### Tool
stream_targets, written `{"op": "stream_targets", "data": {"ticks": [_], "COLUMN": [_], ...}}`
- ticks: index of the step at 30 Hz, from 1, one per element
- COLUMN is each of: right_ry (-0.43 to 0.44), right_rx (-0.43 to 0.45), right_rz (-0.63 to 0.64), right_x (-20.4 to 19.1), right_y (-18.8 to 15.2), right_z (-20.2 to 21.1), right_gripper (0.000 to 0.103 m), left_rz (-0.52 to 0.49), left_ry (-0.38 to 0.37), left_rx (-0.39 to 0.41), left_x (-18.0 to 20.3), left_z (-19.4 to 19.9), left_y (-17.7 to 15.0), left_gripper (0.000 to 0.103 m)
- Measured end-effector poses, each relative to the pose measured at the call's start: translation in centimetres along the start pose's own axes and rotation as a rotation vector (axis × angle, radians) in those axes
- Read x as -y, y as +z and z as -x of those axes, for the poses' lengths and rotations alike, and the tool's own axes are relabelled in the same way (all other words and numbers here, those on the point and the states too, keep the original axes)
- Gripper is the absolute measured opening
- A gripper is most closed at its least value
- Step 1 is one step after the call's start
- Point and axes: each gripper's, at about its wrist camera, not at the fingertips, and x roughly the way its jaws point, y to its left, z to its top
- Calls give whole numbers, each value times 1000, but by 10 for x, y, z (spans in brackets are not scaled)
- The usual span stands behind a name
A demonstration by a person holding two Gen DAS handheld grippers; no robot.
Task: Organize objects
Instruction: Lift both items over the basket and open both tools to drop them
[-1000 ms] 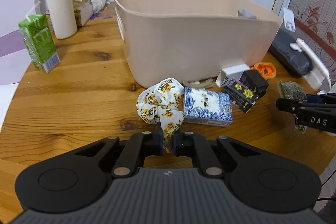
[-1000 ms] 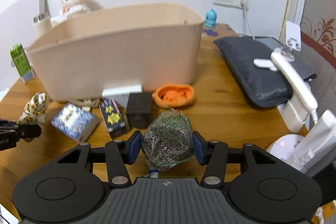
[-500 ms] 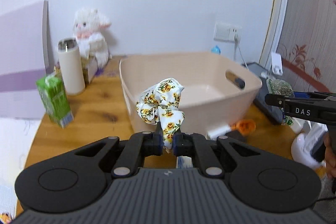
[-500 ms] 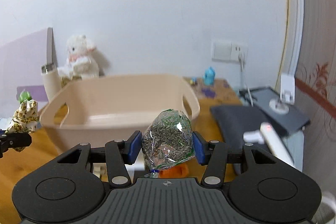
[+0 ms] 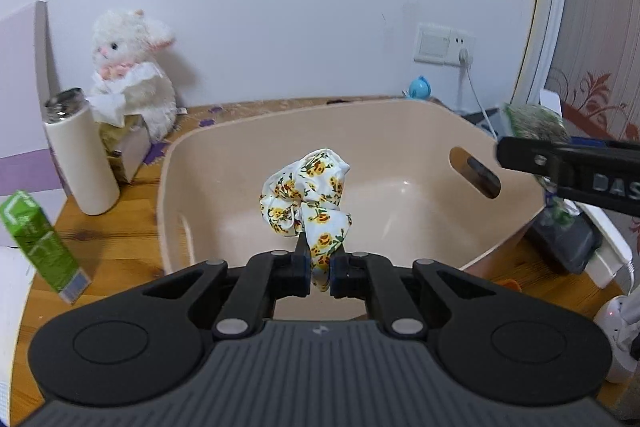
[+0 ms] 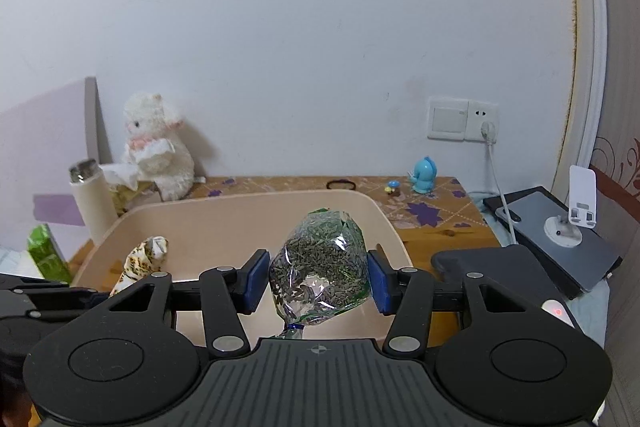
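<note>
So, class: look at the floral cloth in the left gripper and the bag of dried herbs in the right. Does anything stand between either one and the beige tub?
Nothing visible does. The floral cloth and herb bag both hang over the open beige tub.

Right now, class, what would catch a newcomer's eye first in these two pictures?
The flowered scrunchie pinched in the left gripper hangs above the beige tub. The right gripper clamps a clear bag of dried herbs over the same tub. A white plush lamb sits against the wall behind.
</note>
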Motion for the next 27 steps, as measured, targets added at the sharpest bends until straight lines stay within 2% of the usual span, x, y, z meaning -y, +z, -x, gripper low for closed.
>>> {"op": "stream_targets", "data": {"ticks": [10,12,13,15,17,22,27], "right_ry": [-16,-16,-13,-5,-1,-9,0], "right_rx": [-120,-129,-124,-105,-82,-36,-17], "right_rz": [41,44,45,45,52,47,41], "right_x": [-9,-10,-11,-12,-14,-12,1], "right_y": [-11,-12,-13,-11,-10,-10,-24], "right_z": [-49,-49,-47,-39,-28,3,36], "right_gripper": [49,58,59,62,69,78,87], "left_rz": [26,30,31,35,29,9,22], "left_ry": [45,51,53,67,84,80,51], "left_rx": [-77,-77,-75,-57,-26,0,24], "left_x": [-4,-7,-7,-7,-6,0,4], "left_z": [-31,-29,-26,-19,-7,22,52], "left_y": [-1,0,0,0,0,1,-2], "left_gripper": [11,16,20,60,77,79,89]}}
